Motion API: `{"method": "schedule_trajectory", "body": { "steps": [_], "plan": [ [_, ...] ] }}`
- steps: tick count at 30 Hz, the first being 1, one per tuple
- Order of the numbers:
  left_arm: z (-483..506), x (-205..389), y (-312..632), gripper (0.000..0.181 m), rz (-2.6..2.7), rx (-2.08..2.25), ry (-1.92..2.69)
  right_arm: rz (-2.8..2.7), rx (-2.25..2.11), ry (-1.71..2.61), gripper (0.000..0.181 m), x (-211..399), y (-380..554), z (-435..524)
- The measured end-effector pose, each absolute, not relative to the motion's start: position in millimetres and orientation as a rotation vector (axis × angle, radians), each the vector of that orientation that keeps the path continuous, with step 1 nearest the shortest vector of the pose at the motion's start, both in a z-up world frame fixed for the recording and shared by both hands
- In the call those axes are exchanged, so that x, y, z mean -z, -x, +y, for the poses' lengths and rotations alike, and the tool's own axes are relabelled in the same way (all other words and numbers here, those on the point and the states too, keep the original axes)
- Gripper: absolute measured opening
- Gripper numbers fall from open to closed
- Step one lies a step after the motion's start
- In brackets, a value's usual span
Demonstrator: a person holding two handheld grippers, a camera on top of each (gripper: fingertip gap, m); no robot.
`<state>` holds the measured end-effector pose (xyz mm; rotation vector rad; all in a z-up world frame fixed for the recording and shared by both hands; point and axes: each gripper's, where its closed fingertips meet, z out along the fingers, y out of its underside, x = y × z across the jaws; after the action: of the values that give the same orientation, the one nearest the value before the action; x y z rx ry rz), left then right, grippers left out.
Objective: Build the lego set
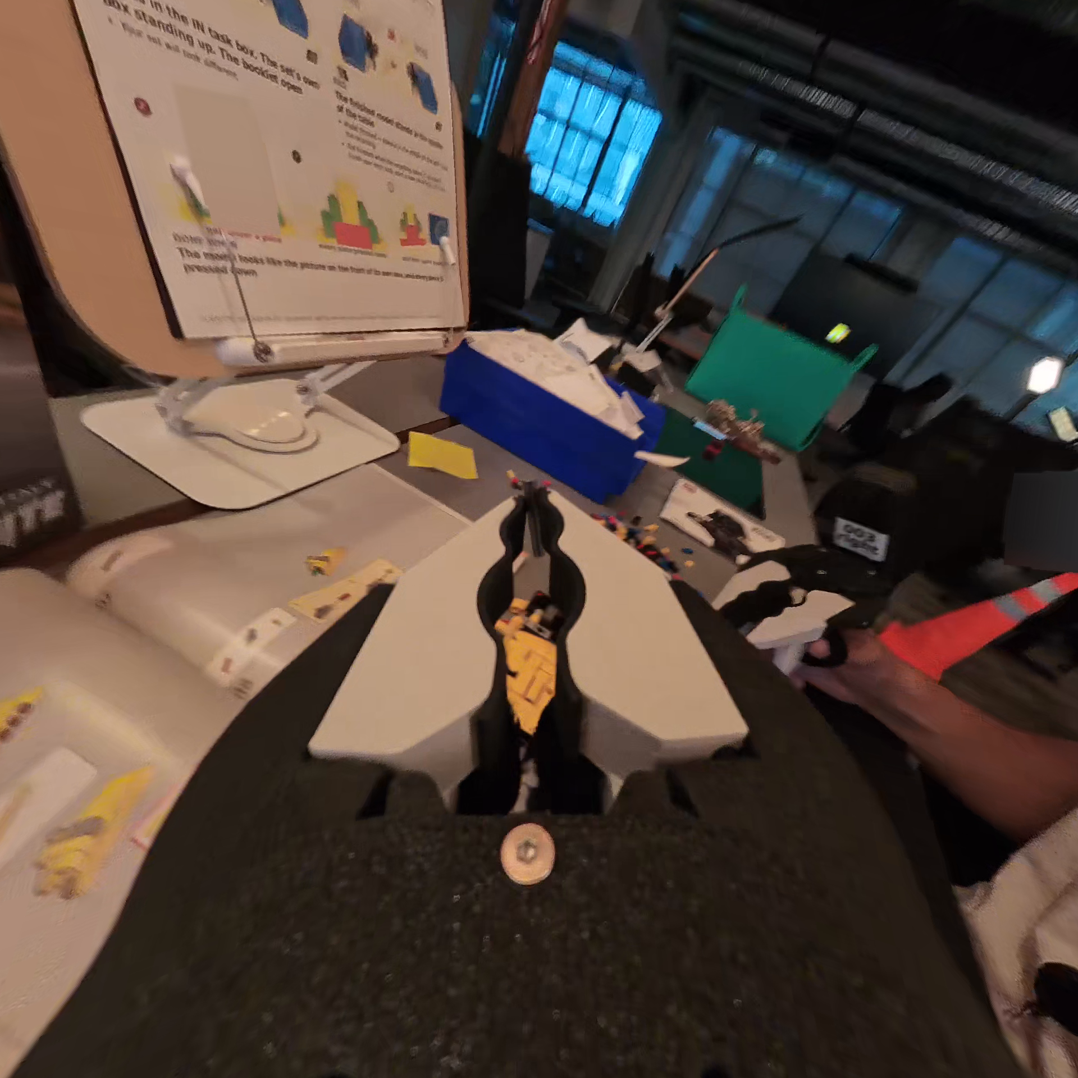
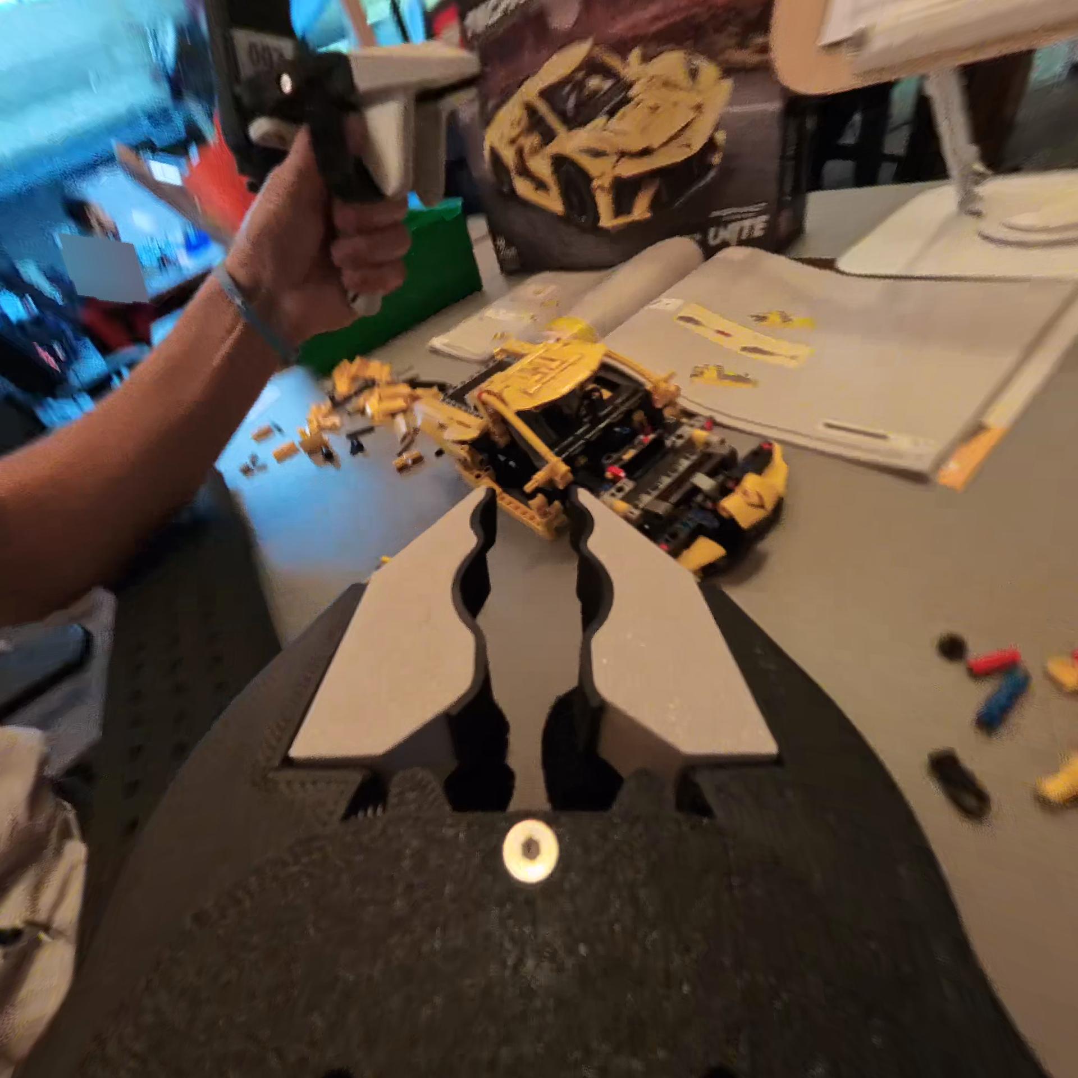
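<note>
We're raised above the desk [image 2: 875, 583] with the left gripper [image 1: 532, 507], its fingers [image 1: 408, 641] pinching a thin dark rod-like piece [image 1: 533, 525] that stands up between the tips. From the right wrist view we see that gripper [image 2: 402, 87] held high over the desk's left side by a hand [image 2: 303, 245], fingers pointing toward the far edge.

Starting at the left of the desk, we've got a scatter of loose yellow and black pieces [image 2: 350, 408] lying near a green bin [image 2: 420, 280]. Just right of them sits the half-built yellow lego car [image 2: 595, 443], roof panel on, black frame open along its side, resting on the desk ahead of us. Beyond it, the open instruction booklet [image 2: 816, 350] lies flat toward the far edge, and behind that stands the set's box [image 2: 630, 146] with the yellow car pictured on it. Right of the box, a white stand [image 2: 962, 221] holds up a printed sheet board [image 1: 280, 175].

Now the right gripper [image 2: 532, 501]: its fingers [image 2: 408, 641] are spread with nothing between them, the tips just short of the car's near side; whether they touch it we can't tell. Over by the desk's right edge lie a few small pieces, a red pin [image 2: 993, 662], a blue pin [image 2: 1002, 697] and a black one [image 2: 956, 781].

In the left wrist view we also spot a blue bin [image 1: 542, 420] stuffed with white bags, farther off.
</note>
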<state>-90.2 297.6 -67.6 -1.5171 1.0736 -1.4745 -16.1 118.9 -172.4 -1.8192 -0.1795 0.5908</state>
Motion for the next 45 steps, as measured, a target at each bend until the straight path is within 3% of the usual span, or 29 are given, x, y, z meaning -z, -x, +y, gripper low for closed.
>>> {"method": "schedule_trajectory", "body": {
  "steps": [3,7,15,24,30,32,36,39,45],
  "plan": [
    [286.3,68.4,101.7,0.003,0.985,1.648,1.455,-0.344,-0.510,1.837,0.023,152.4,48.4,147.5],
    [275.9,81.2,98.3,0.003,0.955,1.703,1.404,-0.480,-0.624,1.795,0.039,109.1,80.1,209.2],
    [253.9,79.0,87.7,0.003,0.962,1.811,1.312,-0.522,-0.844,1.815,0.037,128.1,79.2,253.4],
    [237.4,85.9,77.2,0.003,0.947,1.924,1.314,-0.523,-1.031,1.655,0.022,111.0,93.0,227.1],
    [228.7,88.5,72.9,0.004,0.969,1.948,1.300,-0.493,-1.045,1.633,0.023,106.3,87.2,225.5],
    [224.4,88.6,72.0,0.003,0.990,1.946,1.293,-0.502,-1.054,1.635,0.006,106.0,85.5,222.7],
    [214.5,92.8,69.6,0.005,1.099,1.897,1.296,-0.605,-0.899,1.706,0.002,112.1,79.6,217.1],
    [205.9,109.4,69.8,0.018,1.284,1.858,1.364,-0.776,-0.572,1.764,0.002,123.2,75.8,214.2],
    [197.7,131.6,67.4,0.010,1.459,1.673,1.413,-0.984,-0.222,1.820,0.002,143.7,71.4,210.9]
  ]
}}
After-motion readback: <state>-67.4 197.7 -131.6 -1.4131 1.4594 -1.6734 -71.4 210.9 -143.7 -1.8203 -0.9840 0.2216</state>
